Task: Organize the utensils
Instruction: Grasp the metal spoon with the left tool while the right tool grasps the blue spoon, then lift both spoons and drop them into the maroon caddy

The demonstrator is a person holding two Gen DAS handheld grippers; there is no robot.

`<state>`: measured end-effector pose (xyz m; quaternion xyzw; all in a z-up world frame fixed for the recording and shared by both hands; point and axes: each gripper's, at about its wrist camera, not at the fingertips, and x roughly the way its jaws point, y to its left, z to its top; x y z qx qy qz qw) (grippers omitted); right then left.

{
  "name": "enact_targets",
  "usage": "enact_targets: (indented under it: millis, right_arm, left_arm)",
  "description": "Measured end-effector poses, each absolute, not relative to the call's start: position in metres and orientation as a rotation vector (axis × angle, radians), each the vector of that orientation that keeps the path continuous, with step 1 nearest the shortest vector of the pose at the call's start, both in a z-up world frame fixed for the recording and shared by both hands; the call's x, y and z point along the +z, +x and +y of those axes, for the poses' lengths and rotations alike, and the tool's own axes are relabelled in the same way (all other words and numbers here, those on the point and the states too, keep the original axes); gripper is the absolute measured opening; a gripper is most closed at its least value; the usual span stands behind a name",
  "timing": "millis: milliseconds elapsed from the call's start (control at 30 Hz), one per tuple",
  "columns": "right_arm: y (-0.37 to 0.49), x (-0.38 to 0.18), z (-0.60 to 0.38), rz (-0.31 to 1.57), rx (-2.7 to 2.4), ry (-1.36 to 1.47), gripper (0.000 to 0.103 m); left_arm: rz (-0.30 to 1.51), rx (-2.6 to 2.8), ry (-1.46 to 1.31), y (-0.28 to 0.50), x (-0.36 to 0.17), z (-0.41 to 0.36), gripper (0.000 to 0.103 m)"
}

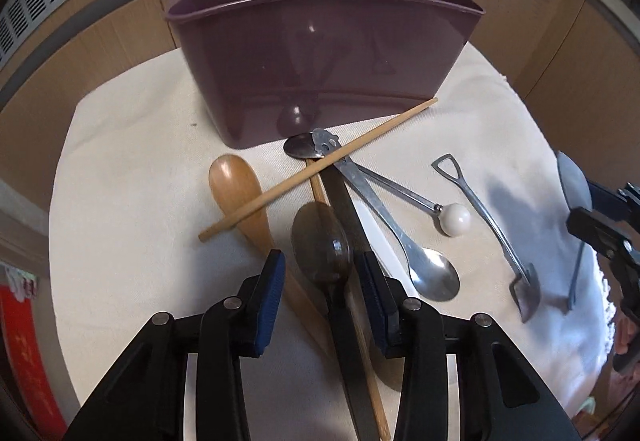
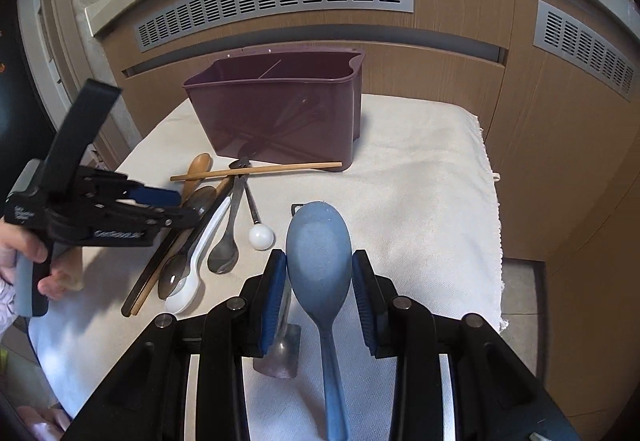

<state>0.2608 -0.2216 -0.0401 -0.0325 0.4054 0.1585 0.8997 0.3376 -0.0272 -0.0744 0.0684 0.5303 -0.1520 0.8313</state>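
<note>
My left gripper (image 1: 320, 269) points down at a heap of utensils on a white cloth (image 1: 120, 201). Its jaws are open, and a dark translucent spoon (image 1: 320, 241) lies between the blue pads, which stand clear of it. The heap also holds a wooden spoon (image 1: 232, 193), a light chopstick (image 1: 316, 169), a steel spoon (image 1: 432, 273) and a spoon with a white ball end (image 1: 454, 219). My right gripper (image 2: 319, 261) is shut on the bowl of a blue-grey spoon (image 2: 318, 241) and holds it above the cloth. A purple caddy (image 2: 280, 113) with dividers stands behind the heap.
A shovel-shaped steel spoon (image 1: 492, 225) lies to the right of the heap, beneath the right gripper. A white spoon (image 2: 192, 281) and dark sticks lie in the heap. Wooden cabinets with grey vents (image 2: 276, 1) rise behind the caddy. A person's hand (image 2: 36, 253) holds the left gripper.
</note>
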Motion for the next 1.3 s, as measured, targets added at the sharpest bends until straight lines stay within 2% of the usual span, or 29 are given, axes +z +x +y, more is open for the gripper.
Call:
enact_targets:
  millis: [167, 233, 333, 500, 900, 1133, 1300]
  right_arm:
    - [0.259, -0.045, -0.224, 0.841, 0.326, -0.052, 0.031]
    - [0.257, -0.045, -0.225, 0.842, 0.325, -0.047, 0.031]
    - [0.256, -0.047, -0.228, 0.842, 0.323, -0.047, 0.031]
    - [0.258, -0.048, -0.225, 0.838, 0.32, -0.032, 0.031]
    - [0.221, -0.002, -0.207, 0.708, 0.312, -0.11, 0.031]
    - [0.215, 0.041, -0.193, 0.61, 0.316, -0.161, 0.03]
    - [0.233, 0.119, -0.192, 0.425, 0.351, -0.141, 0.03]
  left_arm:
    - [1.124, -0.316, 0.205, 0.349, -0.079, -0.043, 0.04]
    - [1.105, -0.318, 0.24, 0.345, -0.077, -0.043, 0.035]
    - [1.094, -0.306, 0.264, 0.335, -0.078, -0.037, 0.034]
    - [1.013, -0.299, 0.165, 0.313, -0.067, -0.021, 0.034]
    - [0.617, -0.329, 0.044, 0.21, 0.033, 0.01, 0.034]
    - [0.497, -0.343, -0.001, 0.211, 0.08, 0.018, 0.034]
    - [0.35, -0.376, 0.012, 0.238, 0.158, 0.019, 0.034]
